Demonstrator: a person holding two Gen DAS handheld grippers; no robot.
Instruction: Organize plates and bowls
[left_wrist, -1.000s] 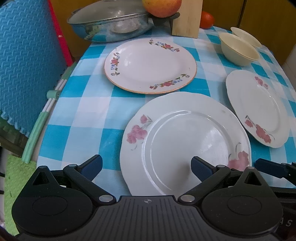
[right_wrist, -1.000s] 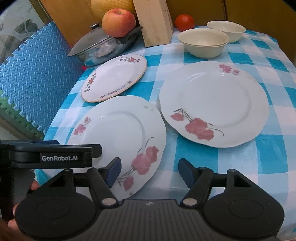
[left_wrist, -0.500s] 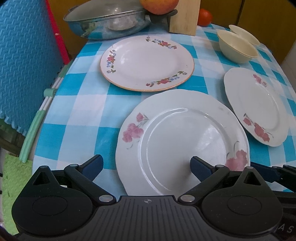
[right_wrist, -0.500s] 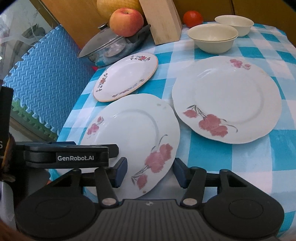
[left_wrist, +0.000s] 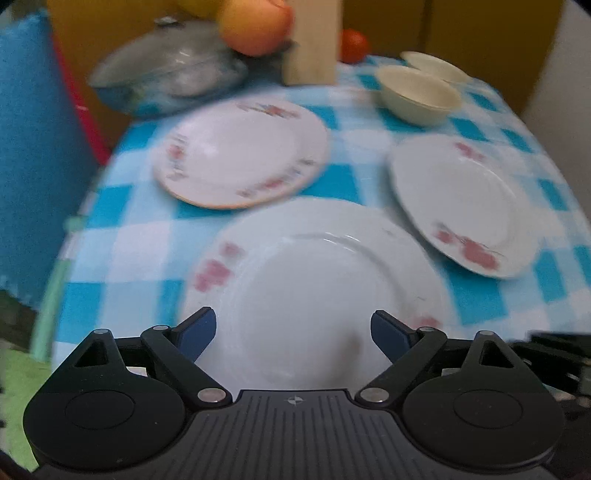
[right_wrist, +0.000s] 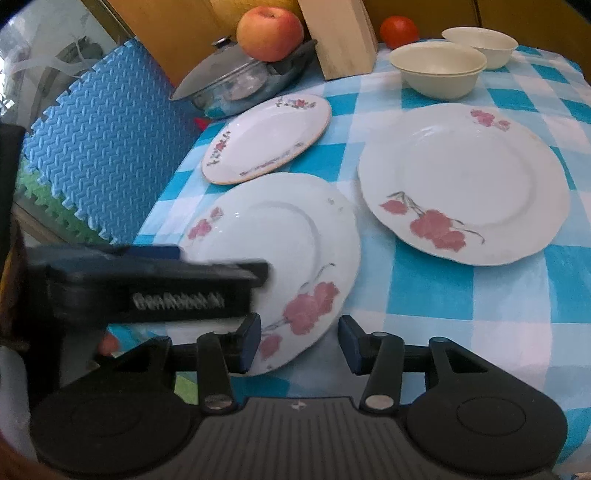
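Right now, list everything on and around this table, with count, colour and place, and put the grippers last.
Large rose plates: two, white with pink roses; one at the near edge, one to its right.
Small plate: one, white with a floral border, behind the near plate.
Bowls: three, cream; two nested, one behind.
Pan with glass lid: one, metal, far left.
Apple: one, red-yellow, resting on the pan.
Wooden block: one, tan, at the back.
Tomato: one, red, at the back.
Tablecloth: one, blue and white check.
Foam mat: one, blue, left of the table.
Left gripper: open, over the near plate.
Right gripper: open, straddling that plate's rim.
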